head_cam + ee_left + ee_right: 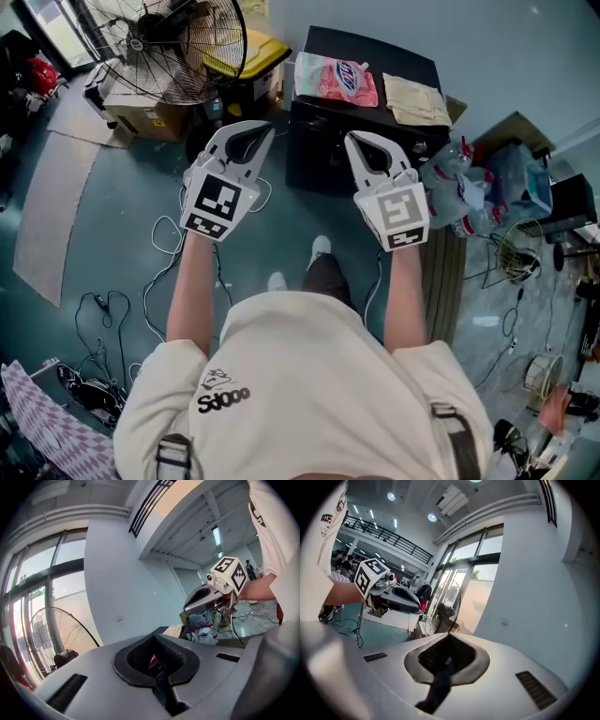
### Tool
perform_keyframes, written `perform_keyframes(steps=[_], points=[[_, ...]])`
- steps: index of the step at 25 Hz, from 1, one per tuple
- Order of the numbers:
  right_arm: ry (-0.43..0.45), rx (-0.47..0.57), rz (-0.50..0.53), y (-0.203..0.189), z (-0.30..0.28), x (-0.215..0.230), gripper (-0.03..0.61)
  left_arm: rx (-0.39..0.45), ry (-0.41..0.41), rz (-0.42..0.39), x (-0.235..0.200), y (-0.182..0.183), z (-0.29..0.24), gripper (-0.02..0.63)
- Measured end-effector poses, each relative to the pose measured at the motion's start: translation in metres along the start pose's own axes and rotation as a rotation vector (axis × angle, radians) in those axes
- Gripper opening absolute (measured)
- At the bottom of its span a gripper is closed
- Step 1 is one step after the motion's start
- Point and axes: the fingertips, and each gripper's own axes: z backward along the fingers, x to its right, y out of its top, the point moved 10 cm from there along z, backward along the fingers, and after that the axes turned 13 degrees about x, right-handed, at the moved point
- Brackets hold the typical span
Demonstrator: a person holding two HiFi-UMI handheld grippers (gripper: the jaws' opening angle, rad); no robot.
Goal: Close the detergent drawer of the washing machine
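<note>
A black boxy machine (394, 58) stands against the wall straight ahead in the head view; from above I see no detergent drawer on it. On its top lie a pink detergent pack (336, 80) and a folded cloth (414, 98). My left gripper (248, 133) is held up in front of the machine's left side, shut and empty. My right gripper (367, 142) is level with it before the machine's right half, also shut with nothing in it. The left gripper view shows its own closed jaws, with the right gripper (206, 599) beyond. The right gripper view shows the left gripper (401, 599).
A large floor fan (173, 47), a yellow-lidded bin (248, 56) and a cardboard box (150, 117) stand left of the machine. Cables (159, 272) trail over the green floor. Bags and bottles (478, 187) and a wire basket (520, 248) crowd the right.
</note>
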Motion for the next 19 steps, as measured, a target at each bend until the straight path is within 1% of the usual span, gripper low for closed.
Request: perform_keyframes(steps=[6,11,19], points=[[0.011,0.004,0.0,-0.001,-0.003,-0.011,0.008,0.006,0.013,0.0,-0.001,-0.001,0.008,0.018],[-0.009,0.001,-0.01,-0.004,-0.004,-0.011,0.007,-0.007,0.021,0.0,-0.005,-0.005,0.01,0.018],[-0.013,-0.016,-0.013,-0.008,-0.01,-0.011,0.007,-0.025,0.024,0.011,-0.008,-0.013,0.01,0.018]])
